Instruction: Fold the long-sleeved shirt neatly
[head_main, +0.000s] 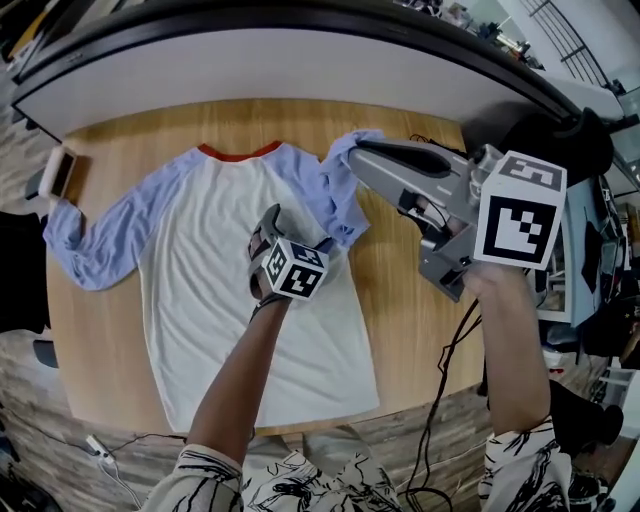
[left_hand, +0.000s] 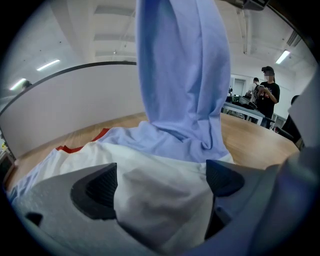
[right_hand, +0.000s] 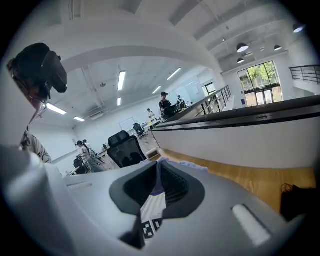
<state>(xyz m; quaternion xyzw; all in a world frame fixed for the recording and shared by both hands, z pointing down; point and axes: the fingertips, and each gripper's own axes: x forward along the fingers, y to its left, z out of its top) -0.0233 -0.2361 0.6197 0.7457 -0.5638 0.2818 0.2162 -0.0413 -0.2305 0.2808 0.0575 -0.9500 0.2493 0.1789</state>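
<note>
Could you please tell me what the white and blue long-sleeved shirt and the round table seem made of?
White and light blue long-sleeved shirt: soft matte knit, probably cotton jersey; its lifted sleeve drapes in limp folds. Round light-brown table top: wood or wood-look laminate, smooth, visible straight grain lines.

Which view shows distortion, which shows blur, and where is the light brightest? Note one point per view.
Head view: the wide lens bows lines near the frame's edges; the table is evenly lit. Left gripper view: the near shirt is soft, the hanging sleeve sharper. Right gripper view: dark round vignette, with ceiling lights and windows brightest.
</note>
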